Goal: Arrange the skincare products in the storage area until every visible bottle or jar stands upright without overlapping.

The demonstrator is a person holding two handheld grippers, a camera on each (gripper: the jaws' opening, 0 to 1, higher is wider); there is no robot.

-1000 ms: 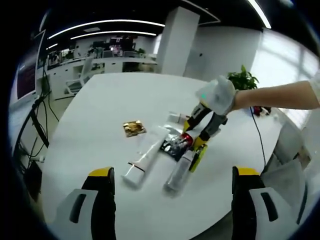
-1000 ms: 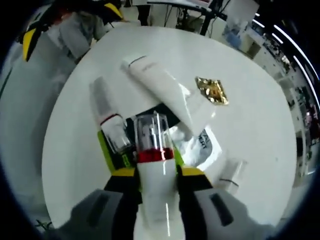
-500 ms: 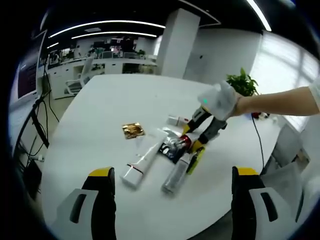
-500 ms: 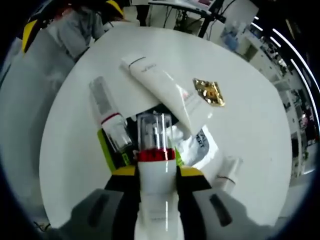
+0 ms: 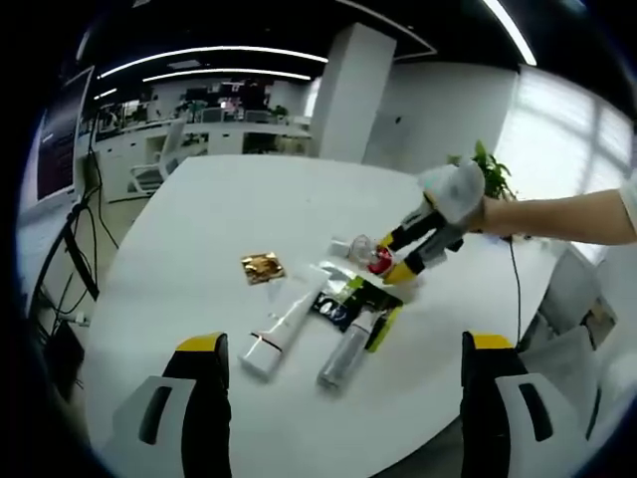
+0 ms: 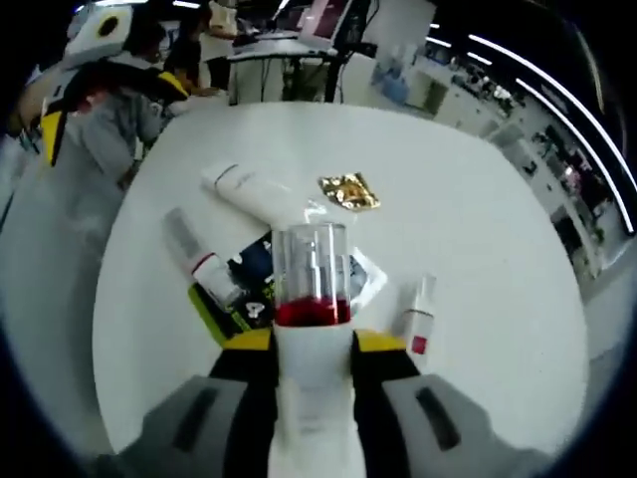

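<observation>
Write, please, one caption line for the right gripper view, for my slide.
Right gripper lifts a white bottle with red band above the white table, where a tube and gold sachet lie flat.

The left gripper view looks from well back and above, across the white table [image 5: 199,229] toward the office behind, with the cluster of skincare products [image 5: 318,309] small at mid-frame and the right gripper [image 5: 393,264] entering from the right. The right gripper view looks along its own jaws from much nearer, down onto the same cluster [image 6: 239,269] from the opposite side. Both views share the white tube [image 5: 284,324] [image 6: 244,189] and the gold sachet [image 5: 262,267] [image 6: 348,189]
</observation>
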